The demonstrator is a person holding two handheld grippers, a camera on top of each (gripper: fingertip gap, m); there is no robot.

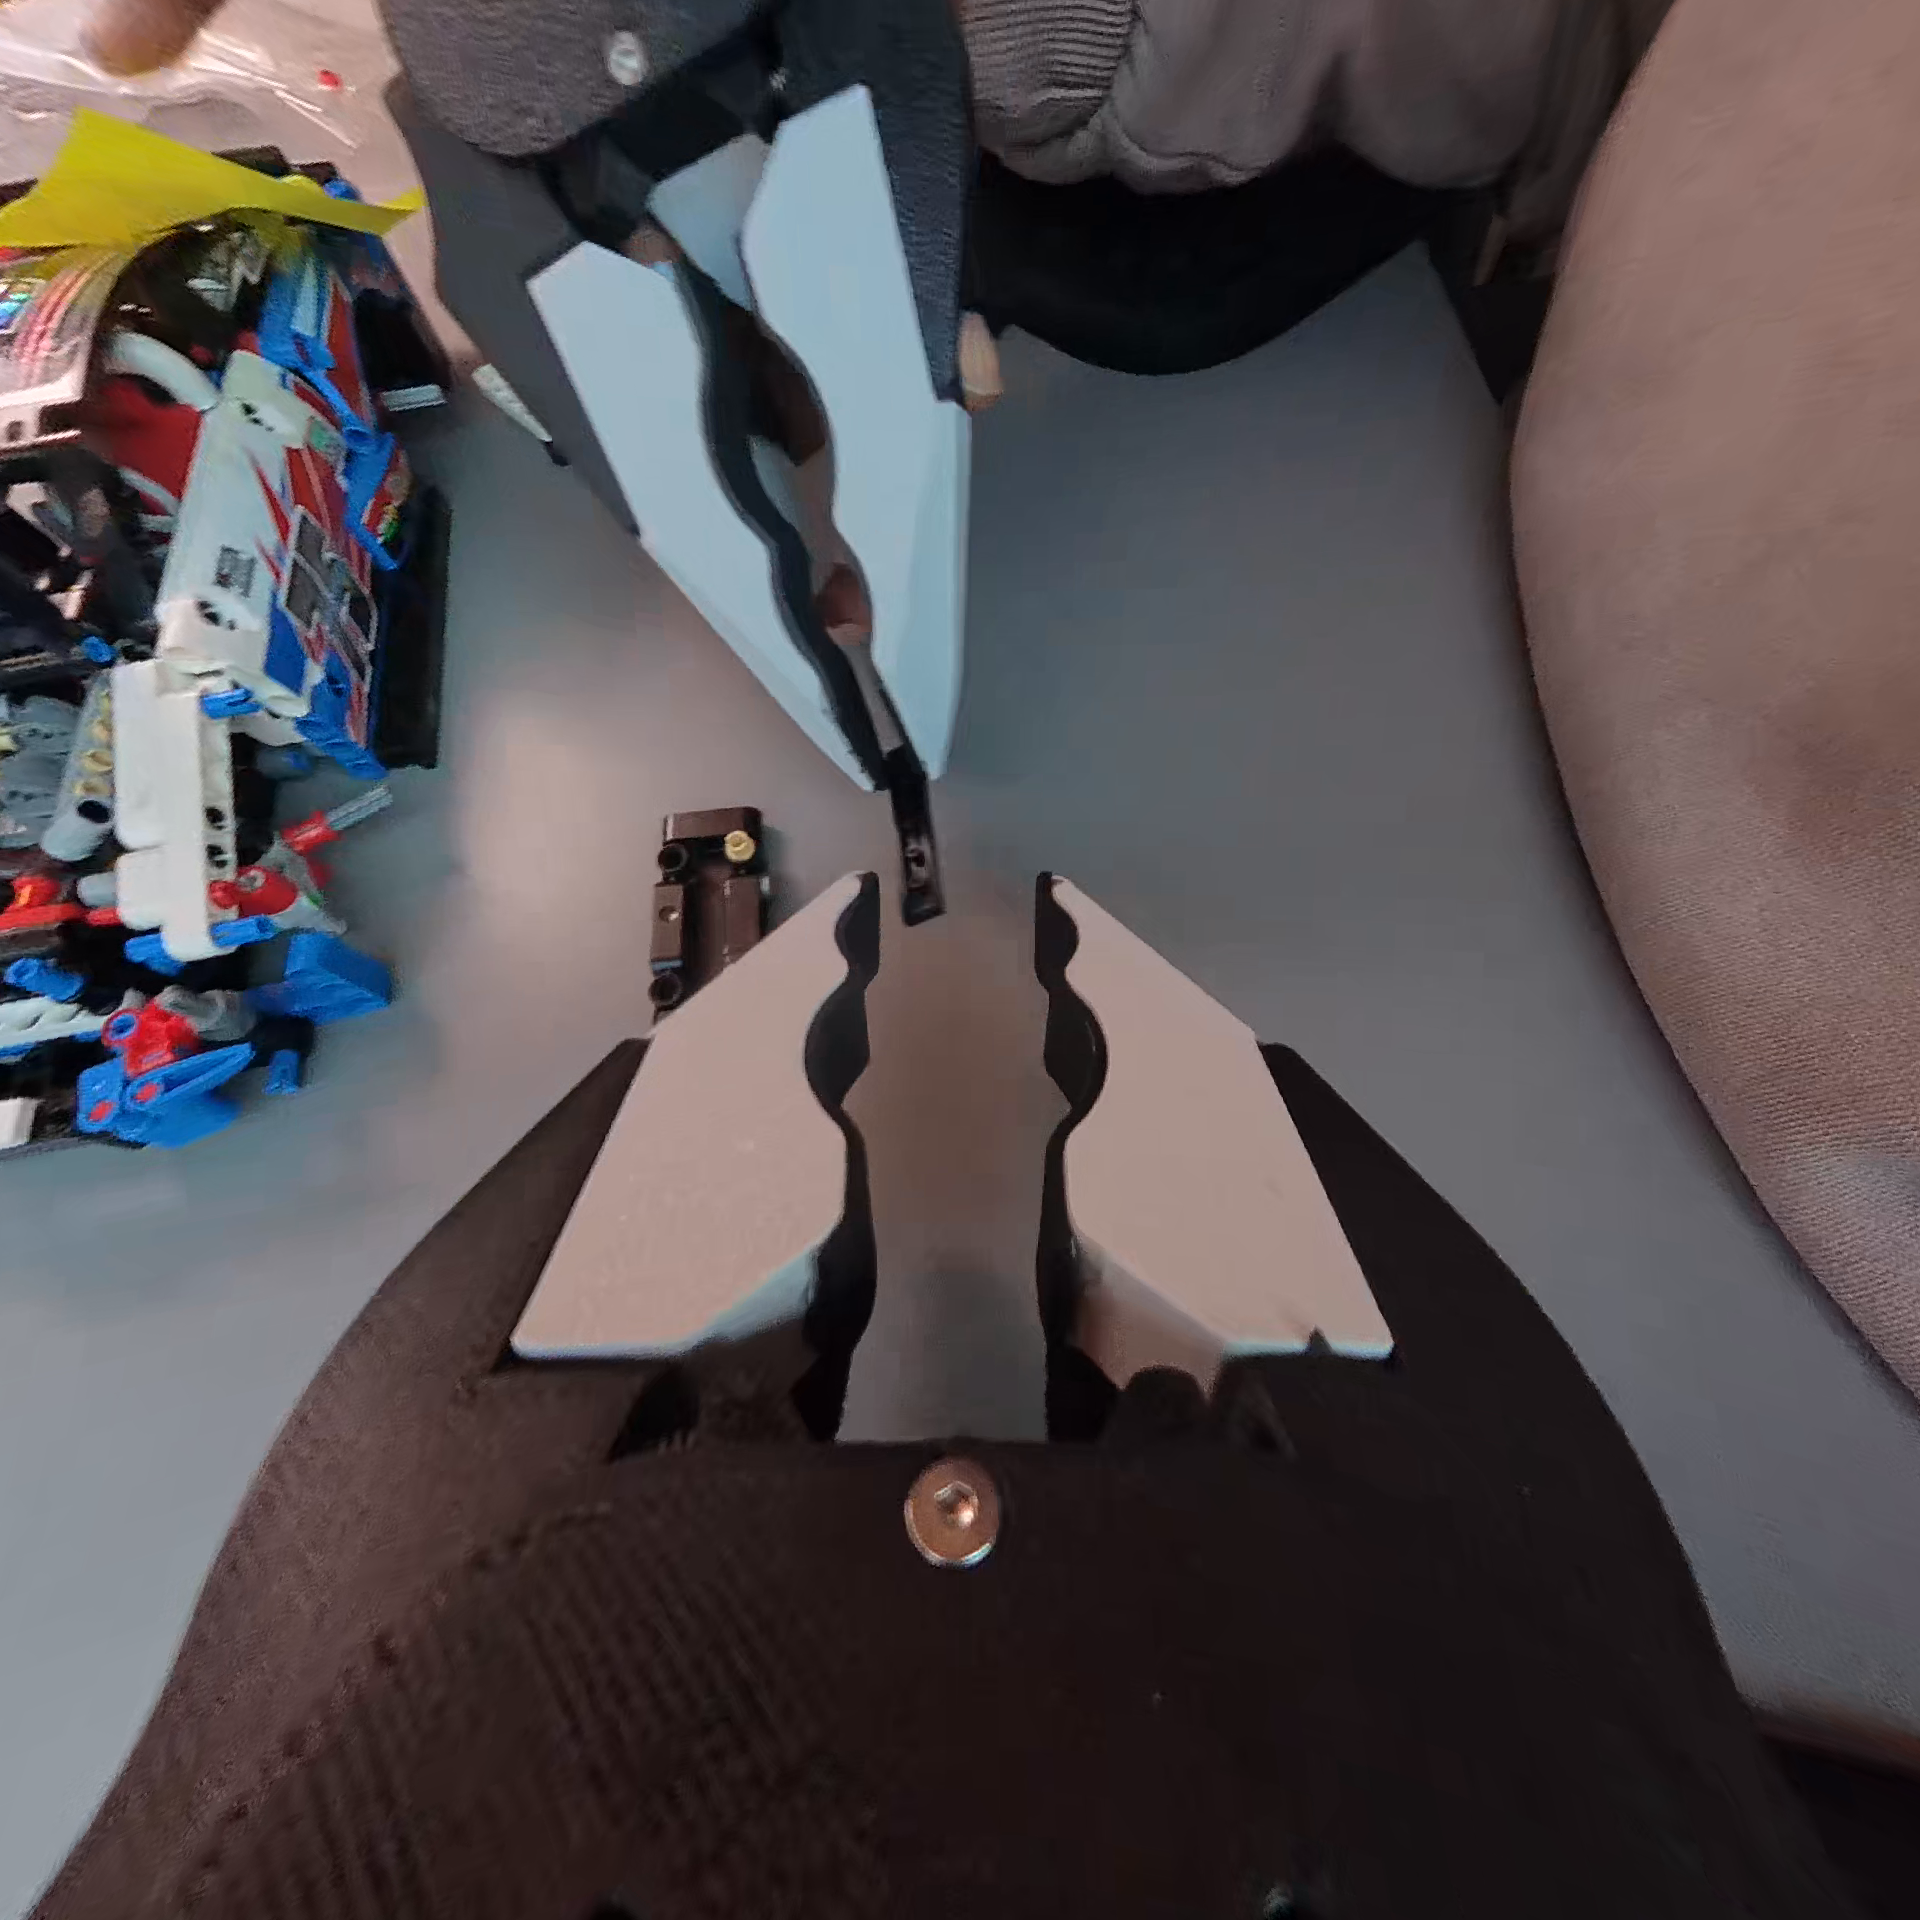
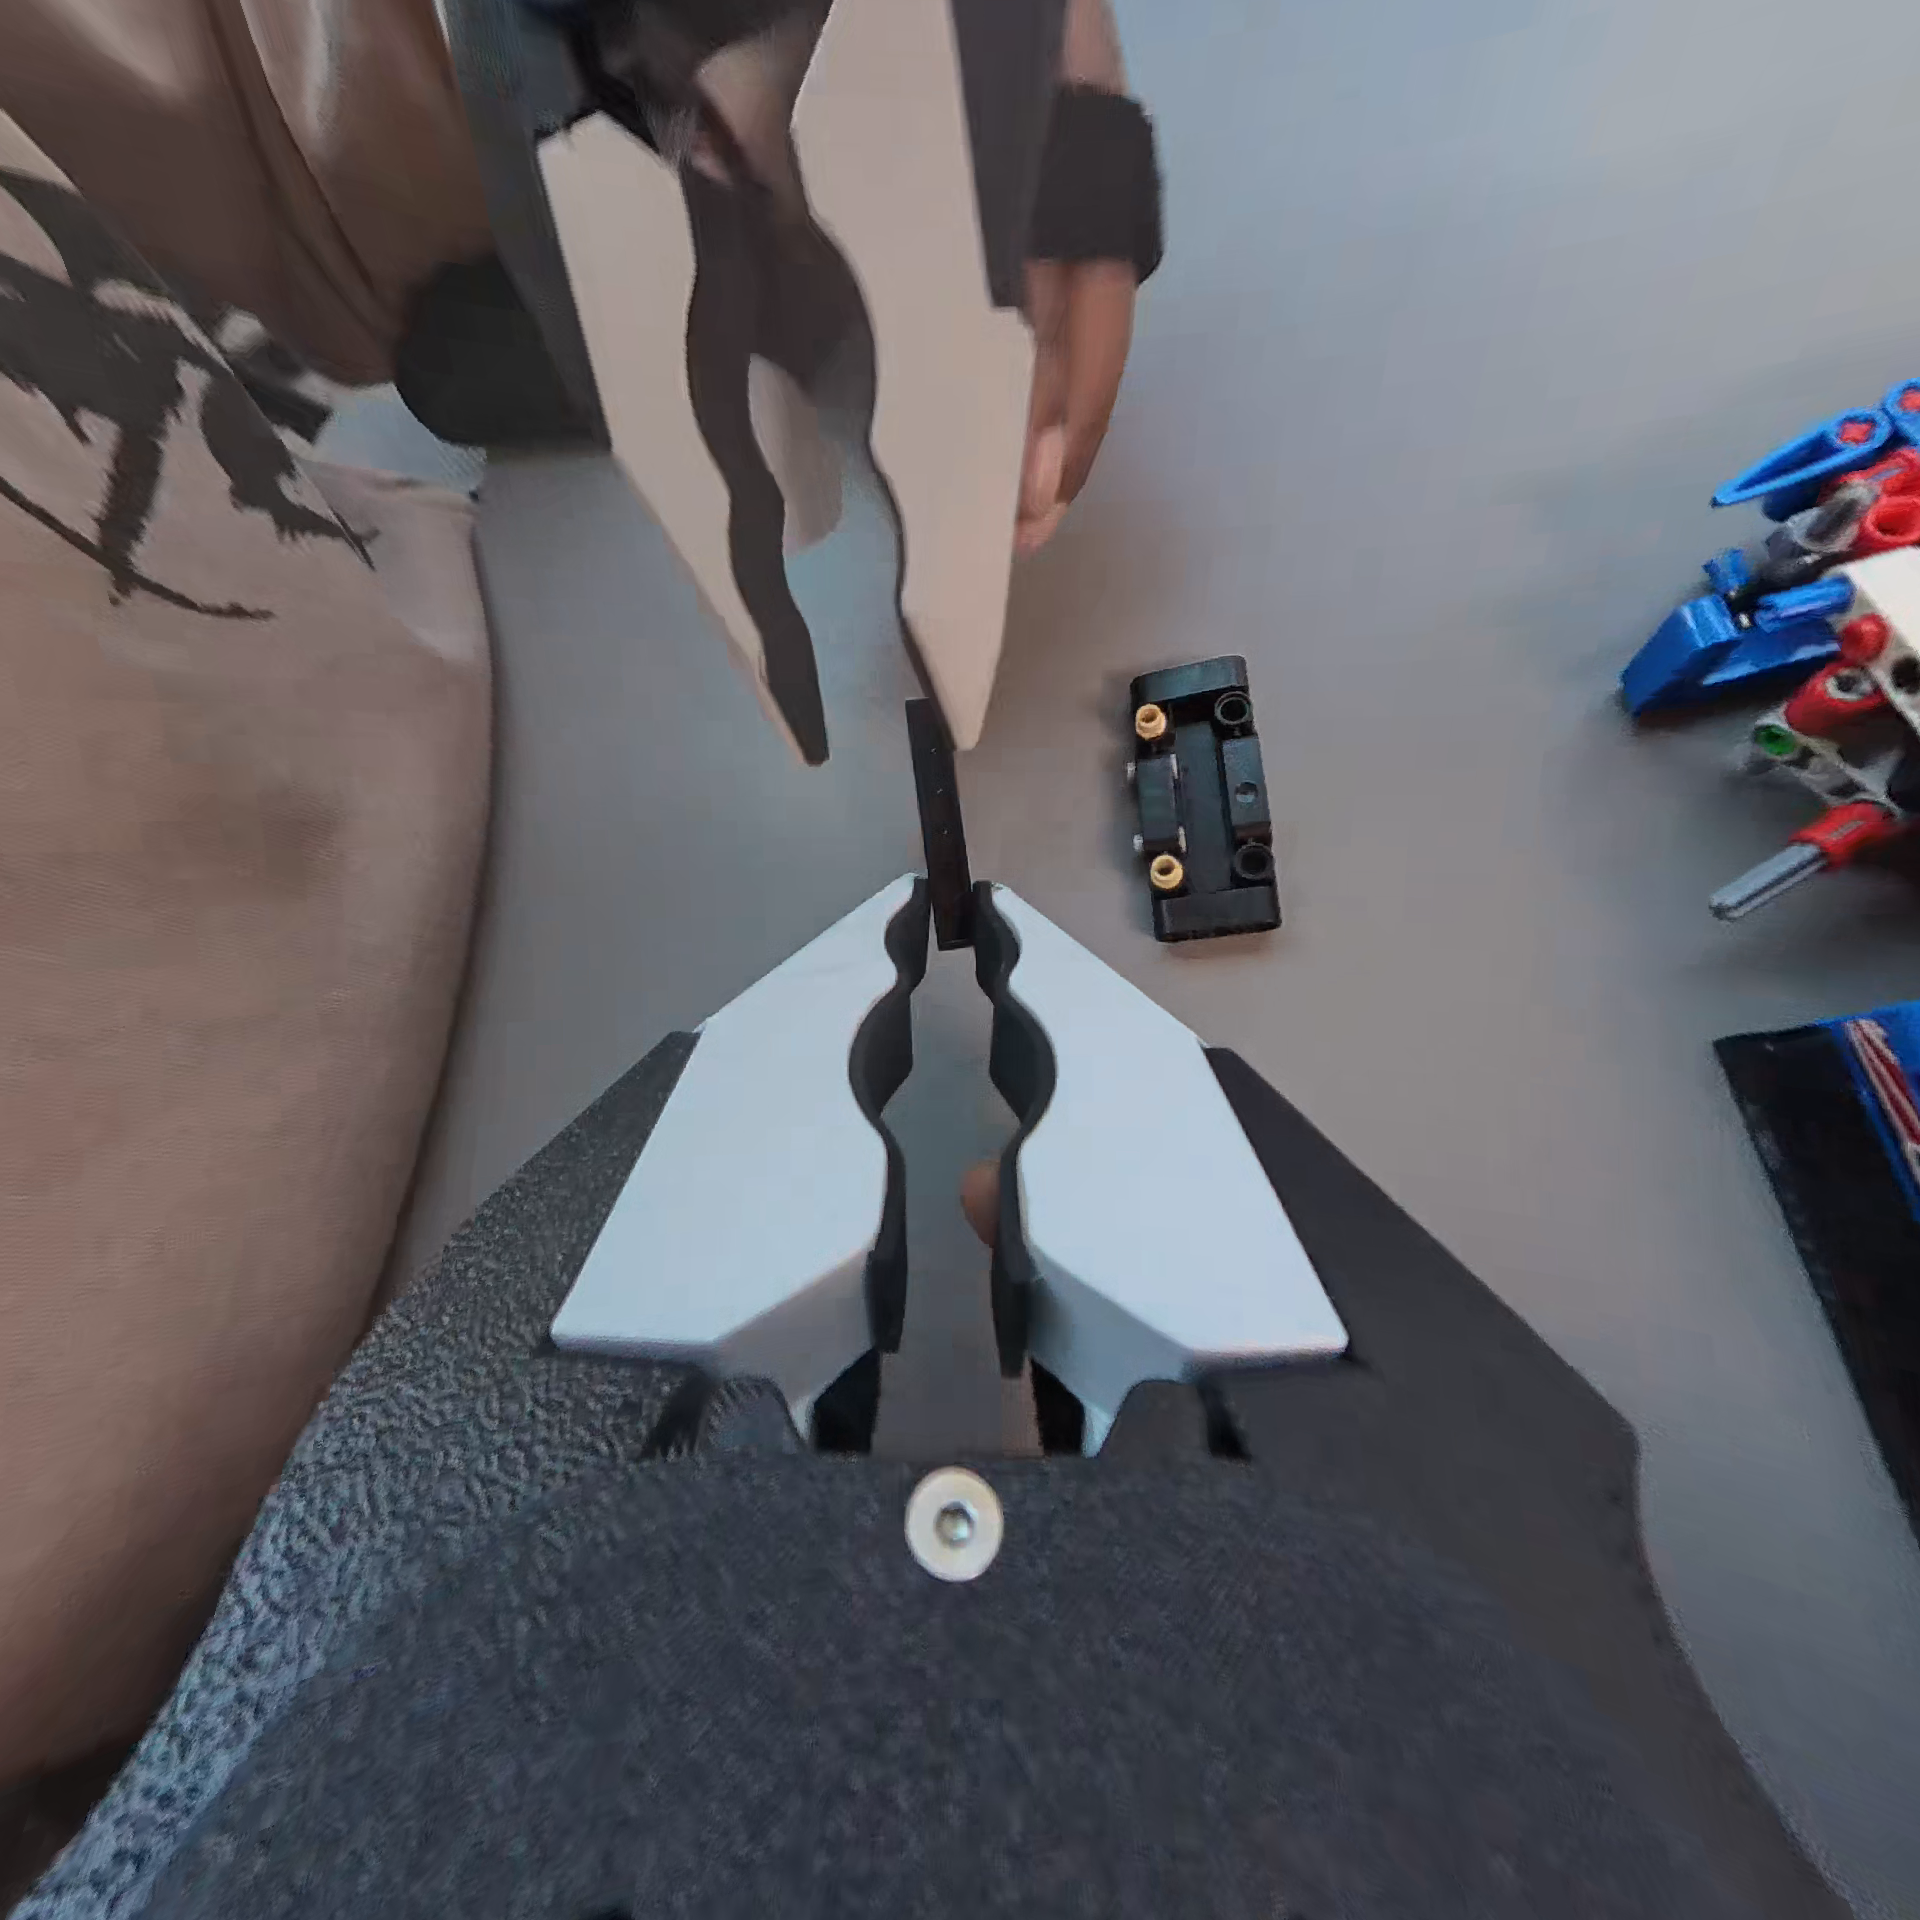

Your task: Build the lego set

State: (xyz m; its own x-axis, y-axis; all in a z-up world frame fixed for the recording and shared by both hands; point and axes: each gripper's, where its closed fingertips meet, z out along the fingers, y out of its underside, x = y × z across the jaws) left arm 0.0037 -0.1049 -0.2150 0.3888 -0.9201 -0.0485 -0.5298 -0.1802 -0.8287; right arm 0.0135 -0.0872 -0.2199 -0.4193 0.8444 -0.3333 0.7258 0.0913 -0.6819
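Note:
My right gripper (image 2: 951, 883) is shut on a thin black lego piece (image 2: 948, 821) that sticks forward from its tips. In the left wrist view the same gripper (image 1: 894, 774) points down toward me with the black piece (image 1: 920, 862) hanging from its tips. My left gripper (image 1: 956, 883) is open and empty, its tips just below the black piece's free end. It shows from the front in the right wrist view (image 2: 894, 753), one fingertip beside the piece. A small black lego assembly (image 2: 1205, 800) with tan pins lies flat on the grey table (image 2: 1455, 416); it also shows left of my left gripper (image 1: 712, 904).
A large blue, white and red lego model (image 1: 239, 675) with yellow paper (image 1: 197, 192) on it stands at the left; its blue and red parts (image 2: 1818, 644) edge the right wrist view. A person's brown garment (image 1: 1714, 727) borders the table. Left and right tips are no more than a few centimetres apart.

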